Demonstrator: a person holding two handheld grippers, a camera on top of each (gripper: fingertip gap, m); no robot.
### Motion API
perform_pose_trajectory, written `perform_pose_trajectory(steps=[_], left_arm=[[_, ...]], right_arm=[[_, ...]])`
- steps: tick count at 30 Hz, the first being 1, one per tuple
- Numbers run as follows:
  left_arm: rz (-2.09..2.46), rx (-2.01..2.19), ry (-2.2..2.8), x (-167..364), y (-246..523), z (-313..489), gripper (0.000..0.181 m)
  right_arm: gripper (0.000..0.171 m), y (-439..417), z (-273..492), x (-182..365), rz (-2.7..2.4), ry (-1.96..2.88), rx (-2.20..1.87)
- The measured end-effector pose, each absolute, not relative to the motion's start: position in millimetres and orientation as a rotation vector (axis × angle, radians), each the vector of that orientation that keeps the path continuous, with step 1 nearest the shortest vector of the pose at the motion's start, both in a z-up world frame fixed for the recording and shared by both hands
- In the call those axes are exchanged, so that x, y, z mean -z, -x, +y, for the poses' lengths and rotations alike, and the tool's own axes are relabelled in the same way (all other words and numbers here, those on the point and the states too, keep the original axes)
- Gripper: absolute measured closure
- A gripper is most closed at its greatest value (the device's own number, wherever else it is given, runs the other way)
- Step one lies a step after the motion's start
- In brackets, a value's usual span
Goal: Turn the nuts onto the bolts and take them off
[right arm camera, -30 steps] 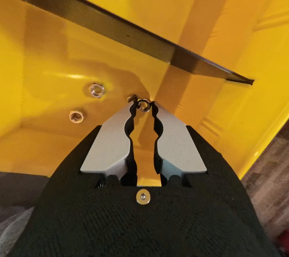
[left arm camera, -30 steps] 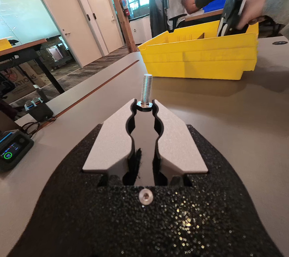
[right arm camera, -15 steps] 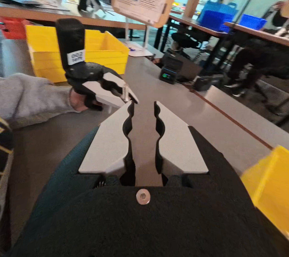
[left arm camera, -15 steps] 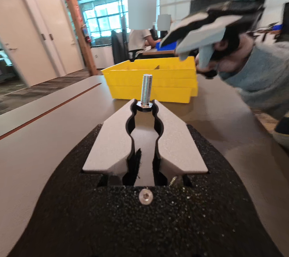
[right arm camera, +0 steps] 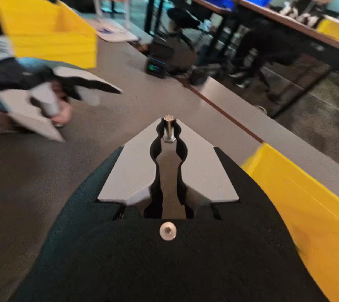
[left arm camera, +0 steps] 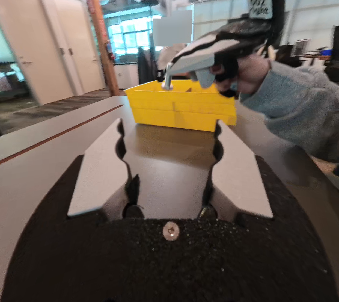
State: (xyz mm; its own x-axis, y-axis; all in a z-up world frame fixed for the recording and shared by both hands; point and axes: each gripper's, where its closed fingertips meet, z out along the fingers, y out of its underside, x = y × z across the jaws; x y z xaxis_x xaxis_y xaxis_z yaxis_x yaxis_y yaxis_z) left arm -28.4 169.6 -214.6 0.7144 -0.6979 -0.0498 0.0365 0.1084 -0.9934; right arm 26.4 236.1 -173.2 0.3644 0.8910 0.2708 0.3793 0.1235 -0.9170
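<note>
A silver bolt [right arm camera: 168, 130] sits clamped between the tips of my right gripper [right arm camera: 168, 120], with its hex head toward the camera. In the left wrist view the right gripper [left arm camera: 169, 68] holds this bolt [left arm camera: 167, 82] head-down above the yellow bin [left arm camera: 183, 111]. My left gripper [left arm camera: 168, 122] is wide open and empty over the grey table [left arm camera: 174, 155]. It also shows open at the left of the right wrist view [right arm camera: 91, 116]. No nut shows on the bolt.
A second yellow bin [right arm camera: 49, 32] stands at the far left of the table, and the near bin's wall [right arm camera: 293, 201] is at the right. A small black device with a green screen [right arm camera: 156, 68] sits near the far table edge. A grey sleeve [left arm camera: 293, 109] reaches in from the right. My right fingertips sit around 10 cm from my left ones.
The bolt has passed from my left gripper to my right. The left gripper opened wide. The right gripper left the bin, came over open, and shut on the bolt.
</note>
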Motion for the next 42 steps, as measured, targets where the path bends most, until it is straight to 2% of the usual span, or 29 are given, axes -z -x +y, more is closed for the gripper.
perform_pose_trajectory(steps=[3,6,10,14,16,19,21,23,26,29,33,36,37,38,40,41,42], left_arm=[[0.564,0.540,1.409,218,37,178,0.066],[0.543,0.480,1.416,219,45,182,0.062],[0.529,0.472,1.430,220,48,184,0.063],[0.524,0.470,1.443,222,49,184,0.064],[0.524,0.461,1.449,224,50,185,0.064],[0.516,0.436,1.458,225,52,187,0.063],[0.506,0.404,1.460,224,55,188,0.063],[0.478,0.341,1.445,219,63,188,0.068],[0.424,0.193,1.398,208,81,187,0.090],[0.382,0.071,1.336,197,96,182,0.108],[0.365,-0.003,1.300,190,102,182,0.099],[0.394,-0.039,1.328,193,100,182,0.085],[0.424,0.054,1.394,200,91,181,0.089],[0.448,0.237,1.432,200,74,177,0.083],[0.379,0.421,1.498,191,64,177,0.056],[0.333,0.388,1.541,189,70,178,0.038],[0.295,0.327,1.586,188,78,178,0.036]], right_arm=[[0.164,-103,329,194,-1.133,1.861,-0.193],[0.163,-142,374,231,-1.146,2.180,-0.145],[0.163,-157,388,277,-1.289,2.423,-0.145],[0.162,-154,392,294,-1.307,2.527,-0.204],[0.144,-151,393,292,-1.289,2.539,-0.240],[0.115,-146,413,258,-1.137,2.327,-0.172],[0.123,-143,420,209,-0.954,2.062,-0.162],[0.142,-144,402,146,-0.787,1.703,-0.205],[0.165,-165,329,70,-0.570,1.155,-0.226],[0.159,-198,274,58,-0.417,0.950,-0.107],[0.152,-230,261,83,-0.363,1.004,0.108],[0.127,-243,263,93,-0.388,1.056,0.098],[0.101,-243,267,95,-0.411,1.079,0.052],[0.071,-245,273,101,-0.424,1.131,-0.002],[0.027,-256,290,116,-0.397,1.285,-0.047],[0.017,-263,297,123,-0.400,1.342,-0.041],[0.015,-272,304,129,-0.391,1.382,-0.013]])
